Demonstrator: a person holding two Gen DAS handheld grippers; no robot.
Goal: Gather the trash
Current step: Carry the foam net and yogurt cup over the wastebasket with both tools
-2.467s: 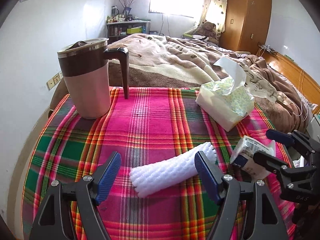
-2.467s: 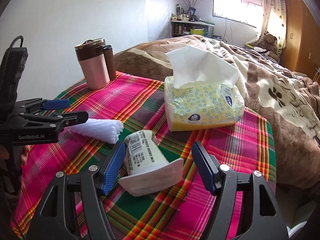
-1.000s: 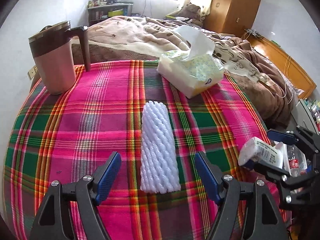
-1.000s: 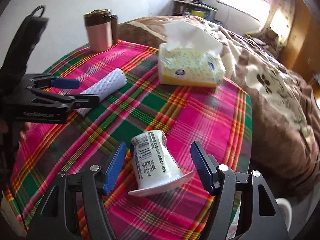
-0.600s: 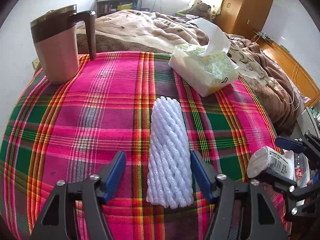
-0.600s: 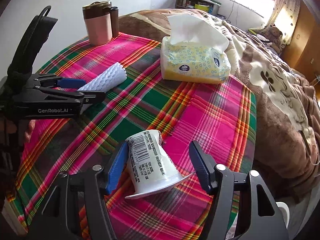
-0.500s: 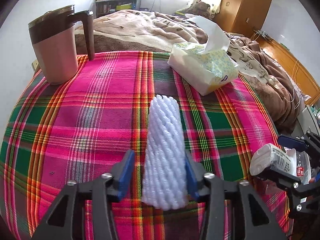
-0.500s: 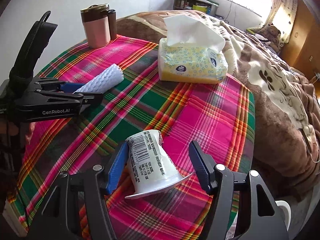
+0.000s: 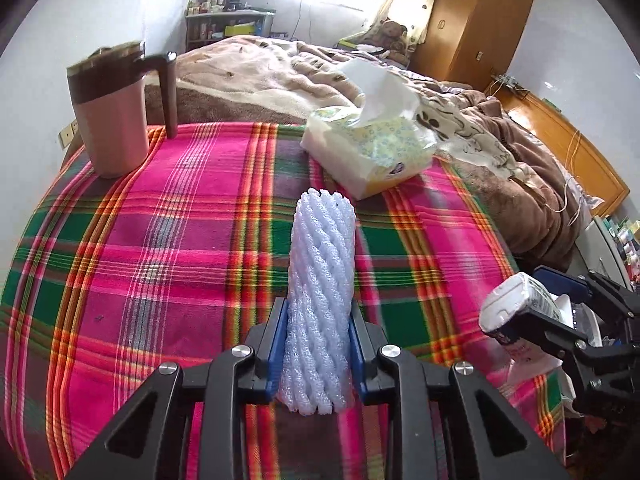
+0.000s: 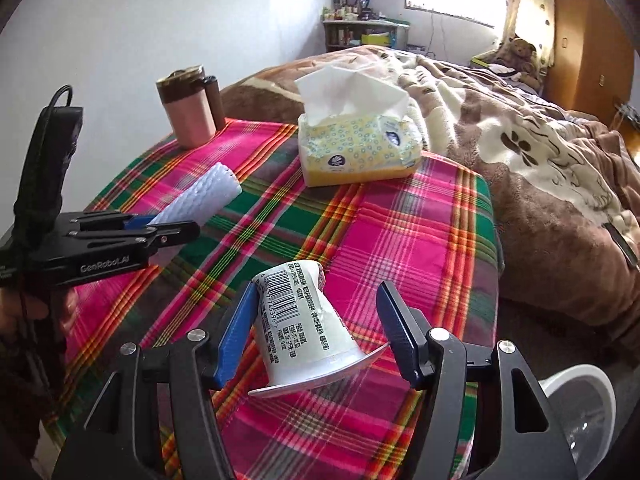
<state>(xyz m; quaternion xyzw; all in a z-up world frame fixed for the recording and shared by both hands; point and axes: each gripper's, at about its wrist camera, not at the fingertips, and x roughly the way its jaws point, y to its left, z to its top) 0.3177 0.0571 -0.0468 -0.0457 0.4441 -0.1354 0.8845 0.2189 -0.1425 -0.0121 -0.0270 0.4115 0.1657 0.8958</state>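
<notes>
Both jaws loaded near the table's right edge
Left gripper (image 9: 316, 350) squeezes the foam net (image 9: 322, 300), which may slip; right gripper (image 10: 316, 336) holds the yogurt cup (image 10: 298, 320) crookedly, so it may drop.

Plaid tablecloth (image 9: 180, 240) bearing a pink lidded mug (image 9: 110, 110) at its far left corner and a yellow tissue pack (image 9: 370, 150) at its far edge.
</notes>
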